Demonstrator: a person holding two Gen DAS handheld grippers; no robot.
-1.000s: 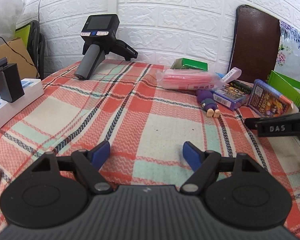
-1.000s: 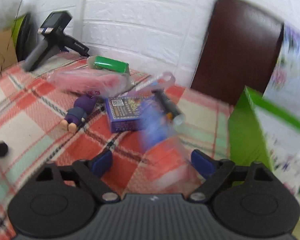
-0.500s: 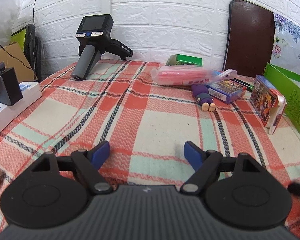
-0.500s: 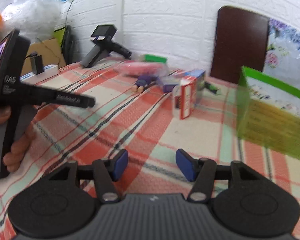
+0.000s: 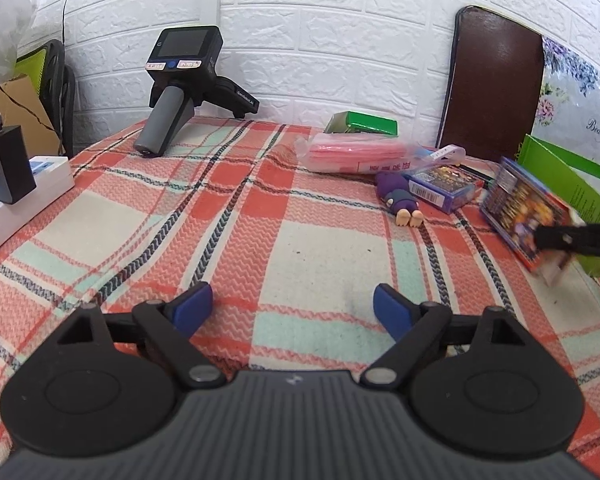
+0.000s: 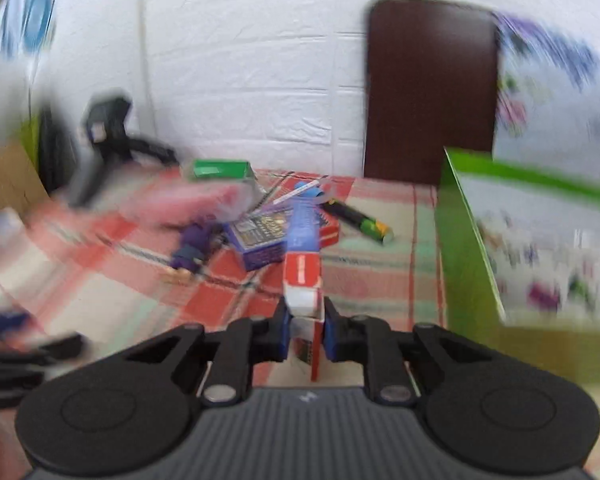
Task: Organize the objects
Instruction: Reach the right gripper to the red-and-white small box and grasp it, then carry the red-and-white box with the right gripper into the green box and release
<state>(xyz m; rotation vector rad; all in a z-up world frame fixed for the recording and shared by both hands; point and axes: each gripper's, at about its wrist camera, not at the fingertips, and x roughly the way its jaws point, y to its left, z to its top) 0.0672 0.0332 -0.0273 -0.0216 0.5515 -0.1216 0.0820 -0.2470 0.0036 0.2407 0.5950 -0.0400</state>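
Note:
My right gripper [image 6: 305, 330] is shut on a thin card box with a blue, red and white edge [image 6: 302, 264], held edge-on just left of a green box [image 6: 520, 248]. In the left wrist view the same card box [image 5: 520, 216] shows its picture face, with the right gripper [image 5: 556, 238] clamped on its lower corner. My left gripper [image 5: 292, 308] is open and empty over the plaid cloth [image 5: 220, 216]. A purple figure [image 5: 398, 198], a second card box [image 5: 444, 184], a pink packet [image 5: 356, 156] and a small green box [image 5: 362, 124] lie at the back.
A spare handheld gripper [image 5: 180, 88] stands at the back left. A white power strip with a black adapter [image 5: 8, 184] lies at the left edge. A brown board [image 5: 496, 88] leans on the brick wall. A black and green marker [image 6: 356, 220] lies near the green box.
My right gripper has moved forward to the standing card box and shut on it. The box now tilts. My left gripper has stayed open in place.

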